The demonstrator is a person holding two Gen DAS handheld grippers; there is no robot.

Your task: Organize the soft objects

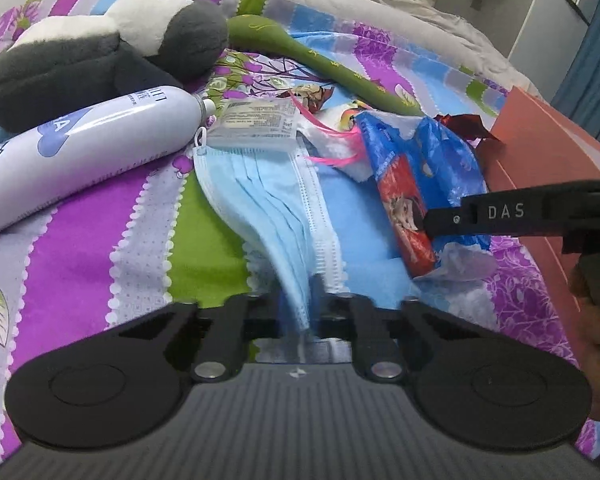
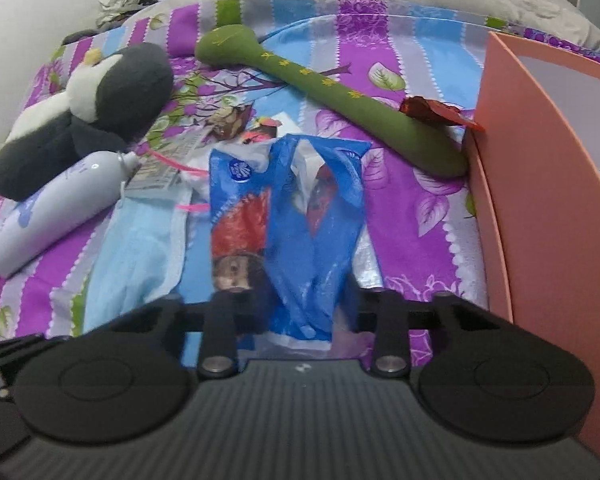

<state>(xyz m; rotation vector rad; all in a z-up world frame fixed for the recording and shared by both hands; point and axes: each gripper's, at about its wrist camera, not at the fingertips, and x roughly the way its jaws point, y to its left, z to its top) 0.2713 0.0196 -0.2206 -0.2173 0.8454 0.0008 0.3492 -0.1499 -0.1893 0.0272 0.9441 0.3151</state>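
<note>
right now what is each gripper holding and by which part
The left gripper is shut on the near end of the blue face mask. The right gripper has the blue plastic bag by its near end.

Right edge: an orange box wall closed that side.
Far left: a plush penguin and white bottle blocked the way.
Back: a green plush stick lay across.
Open bedspread: between blue bag and box.
</note>
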